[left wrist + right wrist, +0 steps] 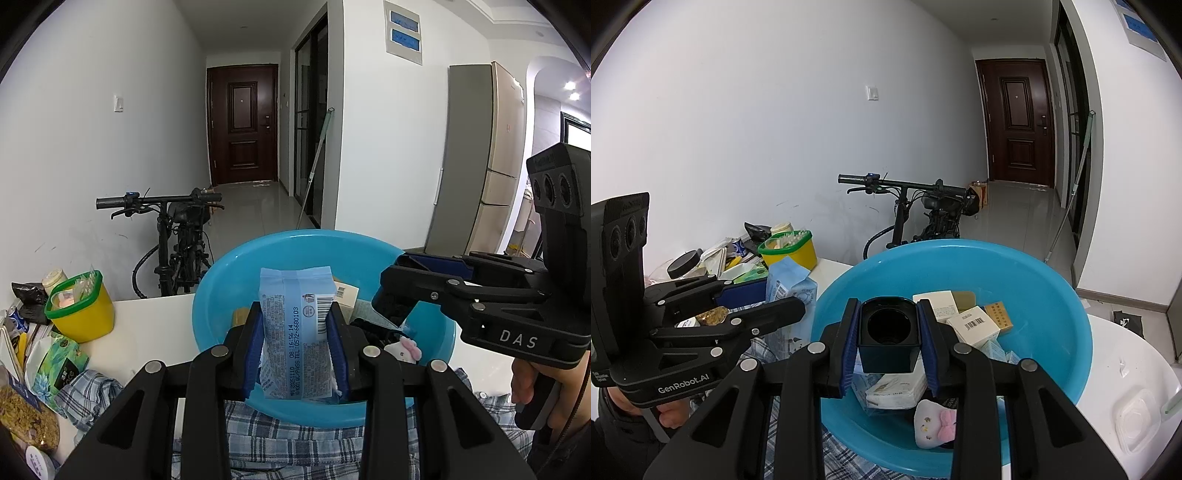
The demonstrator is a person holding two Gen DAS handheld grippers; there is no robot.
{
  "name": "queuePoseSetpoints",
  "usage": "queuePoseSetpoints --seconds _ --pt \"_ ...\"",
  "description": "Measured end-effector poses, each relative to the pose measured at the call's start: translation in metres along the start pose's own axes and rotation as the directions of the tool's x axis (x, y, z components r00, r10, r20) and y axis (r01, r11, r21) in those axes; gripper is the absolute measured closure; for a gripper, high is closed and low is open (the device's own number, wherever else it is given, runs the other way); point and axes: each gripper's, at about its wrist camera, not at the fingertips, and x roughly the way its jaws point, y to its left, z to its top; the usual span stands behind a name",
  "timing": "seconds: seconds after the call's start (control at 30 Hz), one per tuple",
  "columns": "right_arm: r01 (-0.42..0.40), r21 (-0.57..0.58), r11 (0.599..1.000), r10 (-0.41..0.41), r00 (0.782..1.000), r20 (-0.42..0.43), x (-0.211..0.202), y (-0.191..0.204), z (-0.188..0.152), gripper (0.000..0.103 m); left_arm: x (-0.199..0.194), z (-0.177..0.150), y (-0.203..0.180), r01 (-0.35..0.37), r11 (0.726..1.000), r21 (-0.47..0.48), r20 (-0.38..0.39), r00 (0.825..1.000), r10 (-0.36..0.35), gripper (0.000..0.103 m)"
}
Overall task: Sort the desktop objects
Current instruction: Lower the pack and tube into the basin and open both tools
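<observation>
Left wrist view: left gripper [295, 345] clamps a pale blue packet [295, 332], upright over the blue basin [221, 295]; barcode and "TEL: 0572-6680103" legible. Right gripper body reads "DAS".

Right wrist view: right gripper [888, 341] clamps a black square cup [888, 336], mouth open, above the basin's barcoded boxes [975, 326]. Left gripper body reads "GenRobot.AI".

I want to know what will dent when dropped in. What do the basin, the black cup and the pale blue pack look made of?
Round blue basin: glossy moulded plastic, light sheen on its wall. Square black cup: hard, smooth, probably plastic. Pale blue printed pack: thin crinkled film, likely soft inside.
</observation>
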Motion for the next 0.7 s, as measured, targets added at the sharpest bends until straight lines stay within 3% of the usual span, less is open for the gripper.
queuePoseSetpoints --seconds 0.7 --pt "-0.007 -0.009 1.000 0.007 1.000 -0.013 -0.0012 -0.0003 0.0012 0.074 0.0014 -0.0002 0.0007 0.008 1.000 0.006 -0.008 1.000 -0.008 0.068"
